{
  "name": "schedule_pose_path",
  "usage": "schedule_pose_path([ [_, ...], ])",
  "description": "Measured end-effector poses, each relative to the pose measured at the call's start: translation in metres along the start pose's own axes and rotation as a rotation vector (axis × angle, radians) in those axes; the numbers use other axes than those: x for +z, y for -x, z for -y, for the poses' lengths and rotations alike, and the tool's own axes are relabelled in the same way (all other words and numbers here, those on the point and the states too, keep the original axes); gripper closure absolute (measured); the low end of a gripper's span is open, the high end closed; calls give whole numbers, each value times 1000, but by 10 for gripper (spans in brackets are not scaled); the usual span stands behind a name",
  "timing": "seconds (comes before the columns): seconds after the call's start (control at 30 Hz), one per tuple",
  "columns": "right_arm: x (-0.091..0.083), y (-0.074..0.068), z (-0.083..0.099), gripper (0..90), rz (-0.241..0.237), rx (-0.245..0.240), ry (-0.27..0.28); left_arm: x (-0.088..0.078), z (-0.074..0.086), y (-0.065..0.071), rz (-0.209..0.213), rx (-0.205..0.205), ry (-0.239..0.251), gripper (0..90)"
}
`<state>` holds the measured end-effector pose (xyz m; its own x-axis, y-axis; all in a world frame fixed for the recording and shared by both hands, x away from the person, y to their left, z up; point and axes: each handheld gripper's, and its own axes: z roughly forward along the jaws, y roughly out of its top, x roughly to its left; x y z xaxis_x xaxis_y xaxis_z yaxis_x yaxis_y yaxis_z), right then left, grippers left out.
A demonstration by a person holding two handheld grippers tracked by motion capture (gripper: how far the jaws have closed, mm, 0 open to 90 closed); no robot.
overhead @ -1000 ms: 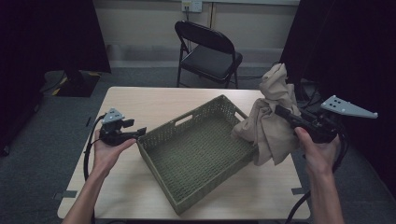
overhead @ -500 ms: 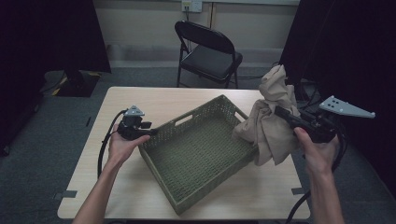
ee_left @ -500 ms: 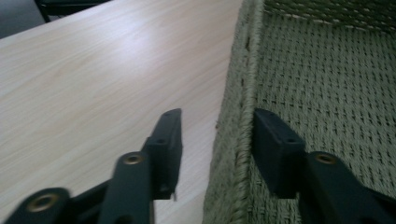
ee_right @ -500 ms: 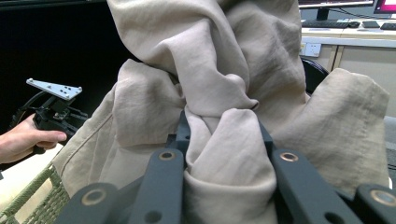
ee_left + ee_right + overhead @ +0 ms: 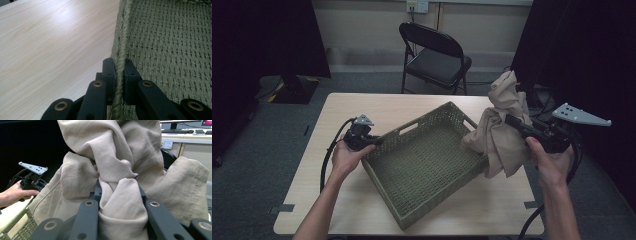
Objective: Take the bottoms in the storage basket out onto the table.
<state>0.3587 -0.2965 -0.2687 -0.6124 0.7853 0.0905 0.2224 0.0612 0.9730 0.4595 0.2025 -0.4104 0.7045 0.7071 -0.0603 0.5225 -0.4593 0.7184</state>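
Woven green fibre makes up the biggest thing I'm working with, the wicker basket (image 5: 427, 160), sitting skewed in the middle of the counter (image 5: 492, 210). I judge it light but fairly stiff, so the braided rim is the sensible place to grip; the walls would flex a little under a hard squeeze.

Off the basket's right corner hangs the beige cloth garment (image 5: 502, 125), bunched and held up above the rim, its lower folds drooping beside the corner. It looks soft, limp and light, so it should slump wherever it's let go; a thick gathered fold holds best.

My right tool (image 5: 117, 192) is pinching exactly such a fold, the jaws partly spread around the wad.

My left tool (image 5: 120, 72), at the basket's left rim, has just been closing; its jaws now clamp the braided edge, one pad outside, one inside.
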Motion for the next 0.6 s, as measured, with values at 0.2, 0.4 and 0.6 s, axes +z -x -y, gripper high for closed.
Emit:
schedule_pose_path([
  [0.2, 0, -1, 0, 735, -6, -4, 1, -5, 5, -5, -13, -34, 3, 831],
  [0.4, 2, -3, 0, 735, -9, -5, 0, -16, 16, -18, -53, -91, 18, 830],
  [0.6, 8, -6, 1, 735, -22, -14, -17, -32, 30, -34, -114, -162, 30, 830],
])
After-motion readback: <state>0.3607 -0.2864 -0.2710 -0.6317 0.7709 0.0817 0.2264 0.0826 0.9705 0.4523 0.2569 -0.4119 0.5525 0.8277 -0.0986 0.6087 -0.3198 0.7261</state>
